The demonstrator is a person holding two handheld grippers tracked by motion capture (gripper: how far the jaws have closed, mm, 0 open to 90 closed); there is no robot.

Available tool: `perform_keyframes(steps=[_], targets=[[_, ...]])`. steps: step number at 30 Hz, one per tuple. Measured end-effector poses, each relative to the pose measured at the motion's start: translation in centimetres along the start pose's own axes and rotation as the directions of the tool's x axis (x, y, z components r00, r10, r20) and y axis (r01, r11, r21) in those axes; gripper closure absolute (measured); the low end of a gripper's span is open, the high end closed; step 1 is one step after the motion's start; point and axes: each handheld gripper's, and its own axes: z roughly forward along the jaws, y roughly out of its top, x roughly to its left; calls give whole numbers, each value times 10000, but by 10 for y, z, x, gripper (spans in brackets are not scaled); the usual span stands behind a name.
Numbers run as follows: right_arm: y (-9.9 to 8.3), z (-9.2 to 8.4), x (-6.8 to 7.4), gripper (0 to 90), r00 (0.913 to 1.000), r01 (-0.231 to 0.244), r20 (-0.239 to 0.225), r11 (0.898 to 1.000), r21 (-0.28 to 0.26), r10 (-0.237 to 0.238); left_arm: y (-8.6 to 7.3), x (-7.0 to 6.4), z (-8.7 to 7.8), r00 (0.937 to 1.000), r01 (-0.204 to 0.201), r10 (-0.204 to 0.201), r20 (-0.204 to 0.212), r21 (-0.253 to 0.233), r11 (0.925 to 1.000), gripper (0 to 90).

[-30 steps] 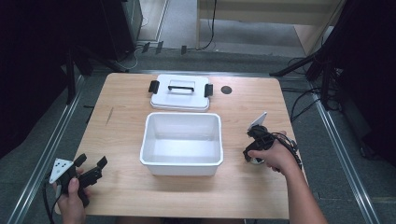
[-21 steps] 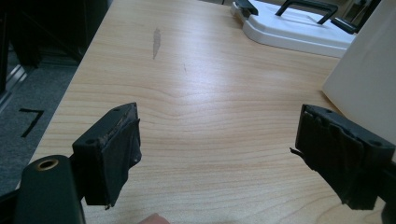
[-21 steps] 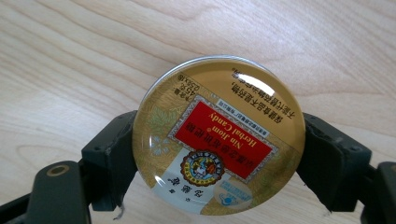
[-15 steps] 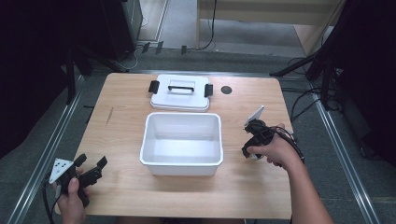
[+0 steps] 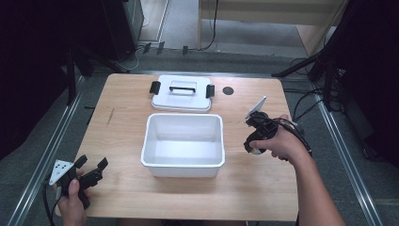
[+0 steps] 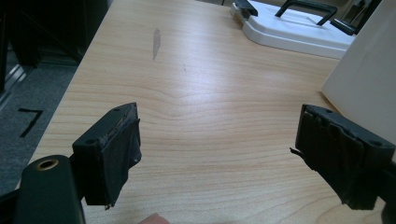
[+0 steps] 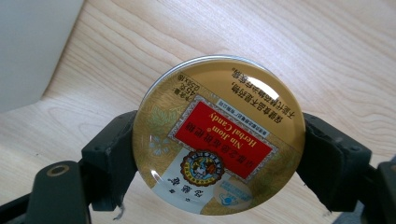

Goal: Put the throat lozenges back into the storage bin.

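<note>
my right tongs [image 7: 210, 154] are clamped on the round gold candy tin with the red label [image 7: 218, 135], lifted off the wooden bench [image 5: 122, 117]. the open white plastic bin [image 5: 183, 143] sits just to their left, probably the tin's destination. its white lid with black handle [image 5: 181, 93] lies beyond. my left tongs [image 6: 233, 149] rest apart, empty.

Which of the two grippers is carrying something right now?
The right gripper, clamped on a round gold candy tin; the left gripper stands open over bare table.

Lid [image 5: 182, 92] behind tub [image 5: 182, 143]; candy tin [image 7: 218, 135] right of tub
</note>
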Motion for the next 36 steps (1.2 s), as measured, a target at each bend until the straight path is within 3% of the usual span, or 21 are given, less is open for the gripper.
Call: perform_keyframes(steps=[14,32,36], targets=[[11,-35,18,204,9930,1167,207,9928,-263,-1161,0,0,0,10000,9,-9,9,-12,10000,148],[32,-65,57,204,9822,1879,159,9809,-499,-1873,0,1,1,10000,80,-80,28,-61,9999,148],[38,-67,66,204,9765,2156,118,9747,-589,-2152,0,1,1,9999,92,-92,47,-77,9999,148]])
